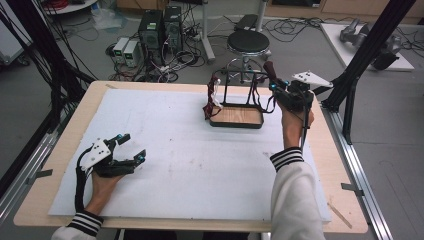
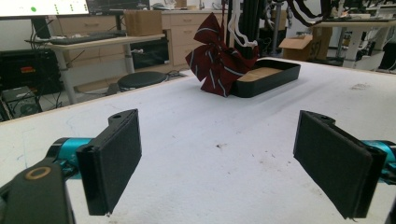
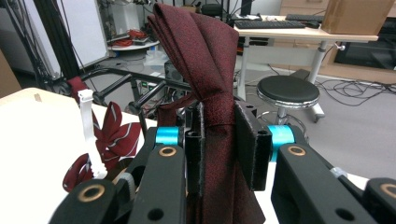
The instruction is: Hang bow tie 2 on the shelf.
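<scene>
Right gripper point(image 1: 280, 87) up at the far right of the table, just beside the right end of the black rack point(image 1: 239, 80), jaws pressed tight on a folded dark red tie point(image 3: 205, 70) — cloth pinched between the two pads point(image 3: 246, 140), a thick fold standing up above them and the rest hanging down below. In the high view, just a short dark red stub point(image 1: 269, 68) poking up past the fingertips, over the rack's right corner. Rack standing on a black tray with a wooden floor point(image 1: 237, 116), toward the far middle of the white mat point(image 1: 175, 165). On the rack's left side, a striped red tie point(image 2: 215, 60) bunched against the tray's edge, with a white clip point(image 3: 88, 135) beside it. Left gripper point(image 1: 131, 148) low at the near left of the mat, well apart from the tray, jaws spread wide and holding nothing — bare white mat between the two black pads point(image 2: 114, 158) in the left gripper view, tray and striped tie far ahead. Each gripper in a hand, striped cuffs point(image 1: 287, 158) on the sleeves. Beyond the table, a round black stool point(image 1: 248, 42) and computer towers point(image 1: 161, 27) on the floor among cables.
</scene>
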